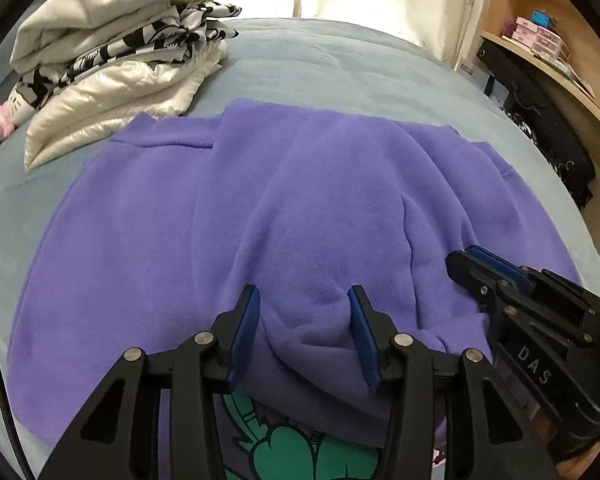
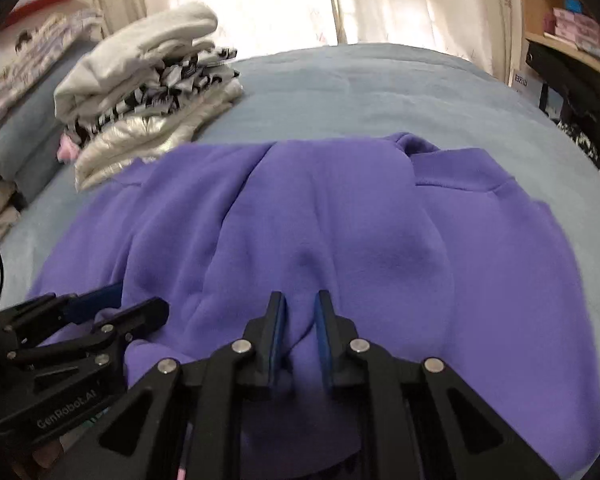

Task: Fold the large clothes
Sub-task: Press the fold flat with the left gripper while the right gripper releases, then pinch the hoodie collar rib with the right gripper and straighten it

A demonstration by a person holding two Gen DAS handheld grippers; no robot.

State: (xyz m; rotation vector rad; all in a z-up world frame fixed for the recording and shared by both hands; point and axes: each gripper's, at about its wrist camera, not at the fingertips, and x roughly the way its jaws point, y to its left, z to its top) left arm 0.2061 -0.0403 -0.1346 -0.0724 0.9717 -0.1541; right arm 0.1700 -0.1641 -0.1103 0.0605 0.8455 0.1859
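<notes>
Home bedroom: bed [image 1: 340, 64], curtains [image 2: 400, 4], folded clothes [image 1: 112, 52].

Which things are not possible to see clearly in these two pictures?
- Green print on the purple sweatshirt: left wrist view, mostly covered by the folded-over fabric and the left gripper.
- Right gripper: whether its pads pinch the fabric fold between them is unclear, right wrist view.
- Pink boxes on the shelf: labels too small.
- Stack of folded clothes: blurred, item count unclear.

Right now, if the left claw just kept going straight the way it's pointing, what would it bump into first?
Most likely the soft purple fleece sweatshirt spread on the grey-blue bed cover. The left claw points down at it, a raised fold between its blue pads. Depth is unclear, so it may already touch.
</notes>
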